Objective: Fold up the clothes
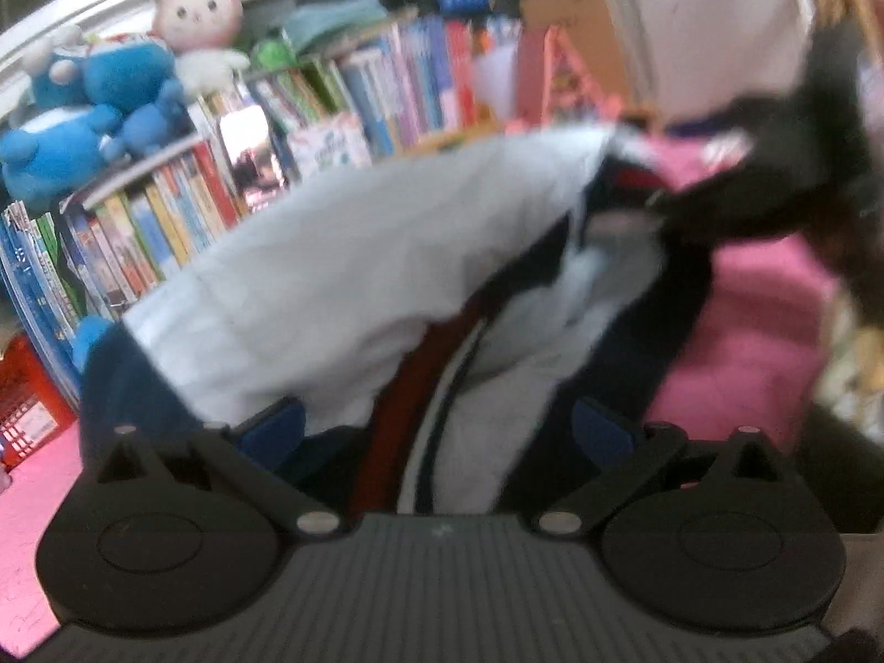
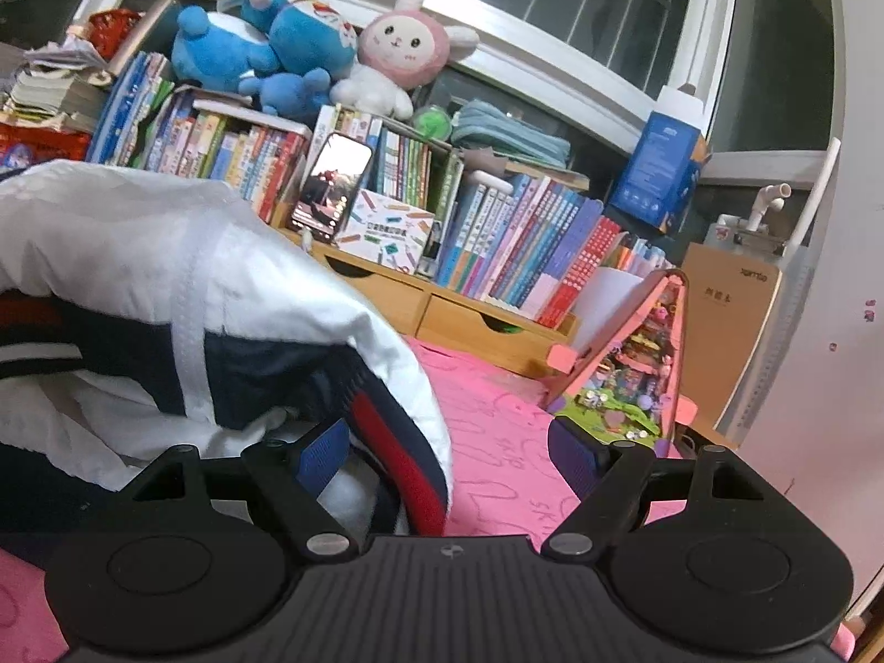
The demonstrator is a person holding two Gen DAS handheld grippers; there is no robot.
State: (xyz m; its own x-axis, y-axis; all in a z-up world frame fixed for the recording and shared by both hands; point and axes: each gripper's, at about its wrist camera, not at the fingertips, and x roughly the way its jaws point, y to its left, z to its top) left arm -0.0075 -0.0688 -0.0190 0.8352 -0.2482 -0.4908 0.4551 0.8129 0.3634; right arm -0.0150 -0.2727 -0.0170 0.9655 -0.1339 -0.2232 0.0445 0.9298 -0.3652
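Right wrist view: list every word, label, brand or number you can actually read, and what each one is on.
None can be quoted with confidence.
Cardboard box: a short dark printed word and a line of characters, too small to read.
White carton beside the phone: printed characters, blurred.
Book spines: titles too small.
Blue box: print illegible.
Pink cloth: faint scrawled patterns, unreadable.

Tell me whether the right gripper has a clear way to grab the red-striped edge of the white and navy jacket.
Probably yes. The right gripper has its jaws wide apart, and the red-striped edge of the white and navy jacket already lies between them, nearer the left pad. Nothing blocks it; only the pink mat lies beneath.
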